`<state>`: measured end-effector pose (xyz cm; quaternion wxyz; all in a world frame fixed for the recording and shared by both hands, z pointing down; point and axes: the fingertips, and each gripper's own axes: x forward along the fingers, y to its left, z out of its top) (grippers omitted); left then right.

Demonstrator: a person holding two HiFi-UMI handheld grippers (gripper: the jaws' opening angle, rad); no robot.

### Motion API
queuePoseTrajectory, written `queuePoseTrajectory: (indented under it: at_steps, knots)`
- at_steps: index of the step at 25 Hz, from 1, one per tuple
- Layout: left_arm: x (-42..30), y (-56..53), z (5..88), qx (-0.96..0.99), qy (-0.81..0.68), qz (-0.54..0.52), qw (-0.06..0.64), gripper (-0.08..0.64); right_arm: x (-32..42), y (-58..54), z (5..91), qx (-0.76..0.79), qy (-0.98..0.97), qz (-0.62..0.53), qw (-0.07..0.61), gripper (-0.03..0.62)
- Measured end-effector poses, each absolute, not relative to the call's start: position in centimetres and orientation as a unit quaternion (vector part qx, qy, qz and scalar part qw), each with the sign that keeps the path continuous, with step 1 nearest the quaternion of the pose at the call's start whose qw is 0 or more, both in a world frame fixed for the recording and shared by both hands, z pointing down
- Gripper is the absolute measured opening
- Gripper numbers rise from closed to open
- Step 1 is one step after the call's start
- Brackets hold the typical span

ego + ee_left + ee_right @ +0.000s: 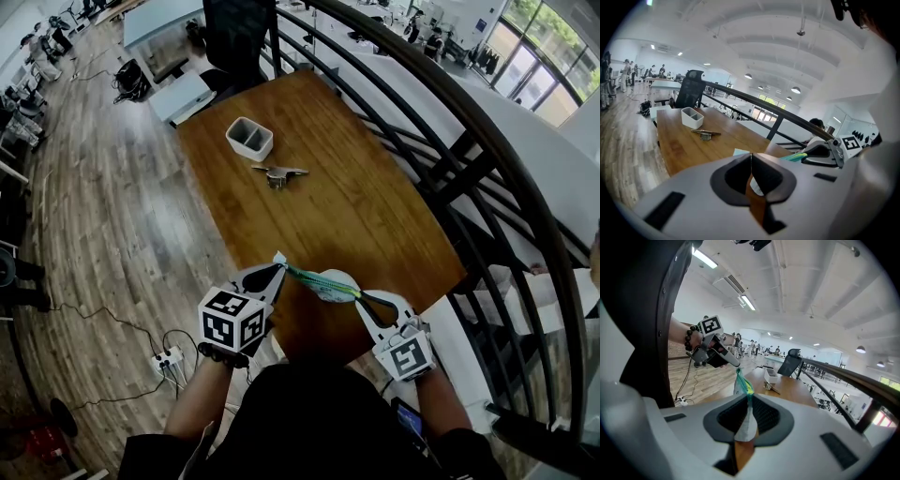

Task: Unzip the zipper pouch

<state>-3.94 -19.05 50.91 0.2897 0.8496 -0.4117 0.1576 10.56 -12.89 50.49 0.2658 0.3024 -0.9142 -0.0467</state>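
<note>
I have both tongs clenched on the zipper pouch (328, 284), which is stretched between them over the near edge of the surface (347, 206). The left tongs (277, 270) pinch the pouch's left end, with the jaws pressed together and only a thin pale sliver showing between them in the left gripper view. The right tongs (364, 298) grasp the opposite end. In the right gripper view a fold of grey-white fabric sits squeezed between the pads, and the green zipper band (748, 389) runs from there straight toward the left tongs. The pouch is pulled fairly taut and lies roughly level, its left end slightly farther from me than its right. I cannot tell from any view whether its underside touches the wood, nor how far the zipper is open.

Toward the far end of the surface stands a white two-compartment tray (249, 138). Near it, on the side toward me, lies a small metal piece (277, 173), apart from the tray. Both are well away from the pouch. A dark curved railing (450, 141) runs along the right edge of the surface, and a black office chair (239, 33) stands at the far end. On the wooden floor (103, 234) to the left, a white power strip (169, 357) lies with its cables.
</note>
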Motion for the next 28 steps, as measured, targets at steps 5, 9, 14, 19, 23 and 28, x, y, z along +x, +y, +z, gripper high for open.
queuePoseTrajectory:
  at_steps: [5, 9, 14, 19, 23, 28]
  knots:
    - [-3.7, -19.5, 50.6, 0.853, -0.412, 0.155, 0.28, 0.015, 10.9, -13.7, 50.9, 0.314, -0.91, -0.042, 0.266, 0.032]
    - [-3.7, -19.7, 50.5, 0.854, -0.419, 0.159, 0.263, 0.017, 11.1, -14.5, 51.0, 0.326, -0.908, -0.037, 0.261, 0.034]
    - [-3.9, -19.7, 50.1, 0.858, -0.417, 0.149, 0.261, 0.038, 11.3, -15.4, 51.5, 0.334, -0.904, -0.03, 0.263, 0.041]
    - [-4.0, -19.4, 50.5, 0.853, -0.419, 0.142, 0.275, 0.041, 11.4, -16.4, 50.8, 0.345, -0.901, -0.041, 0.261, 0.085]
    - [-4.4, -19.0, 50.7, 0.85, -0.423, 0.137, 0.282, 0.041, 11.3, -16.3, 50.0, 0.342, -0.902, -0.052, 0.256, 0.092]
    - [-4.8, -18.7, 50.3, 0.853, -0.426, 0.119, 0.277, 0.041, 11.4, -15.7, 49.8, 0.357, -0.9, -0.034, 0.249, 0.081]
